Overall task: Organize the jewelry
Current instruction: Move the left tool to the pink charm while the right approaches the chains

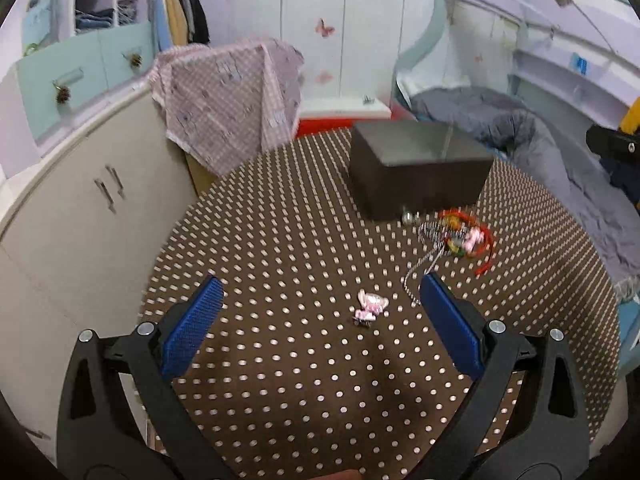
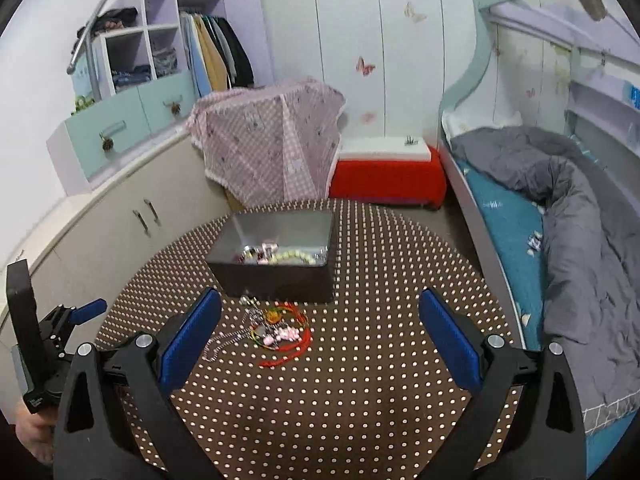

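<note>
Left wrist: left tongs [image 1: 320, 312] spread wide, empty, over dotted worktop [image 1: 280, 380] | pink charm [image 1: 370, 307] lies between the pads | right tongs [image 2: 320, 332] wide apart, empty | jewelry tangle [image 2: 276, 330] in front of dark box [image 2: 276, 276] | beads inside box
</note>
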